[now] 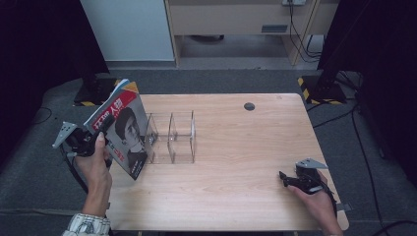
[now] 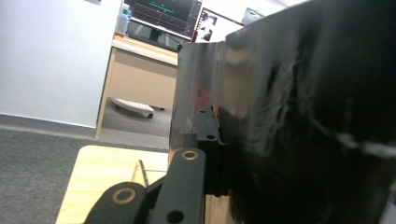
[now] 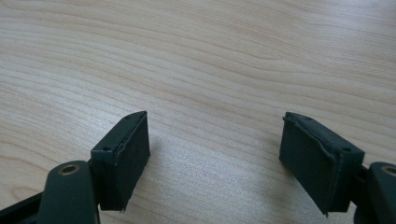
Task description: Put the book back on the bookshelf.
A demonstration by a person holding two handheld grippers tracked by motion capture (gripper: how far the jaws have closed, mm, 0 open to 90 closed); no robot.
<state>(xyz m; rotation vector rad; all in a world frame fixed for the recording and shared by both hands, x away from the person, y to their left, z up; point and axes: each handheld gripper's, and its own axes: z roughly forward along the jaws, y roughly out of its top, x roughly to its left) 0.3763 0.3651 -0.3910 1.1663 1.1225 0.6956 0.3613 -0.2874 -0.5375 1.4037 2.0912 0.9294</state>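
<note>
At the bench's (image 1: 236,147) left edge, the left claw (image 1: 101,132) clamps a magazine (image 1: 123,132) upright and tilted, probably to slot it into the clear divider rack (image 1: 172,137) just beside; the right claw (image 1: 290,181) rests apart, empty.

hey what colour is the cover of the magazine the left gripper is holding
The magazine has a red band with white lettering above a black-and-white portrait, clearest in the high view.

I counted one magazine (image 1: 123,130), one clear acrylic rack (image 1: 172,137) divided into what looked like three slots, and one wooden table (image 1: 236,162) with one round cable hole (image 1: 249,106). I had two grippers: my left gripper (image 1: 101,130) and my right gripper (image 1: 285,178).
</note>
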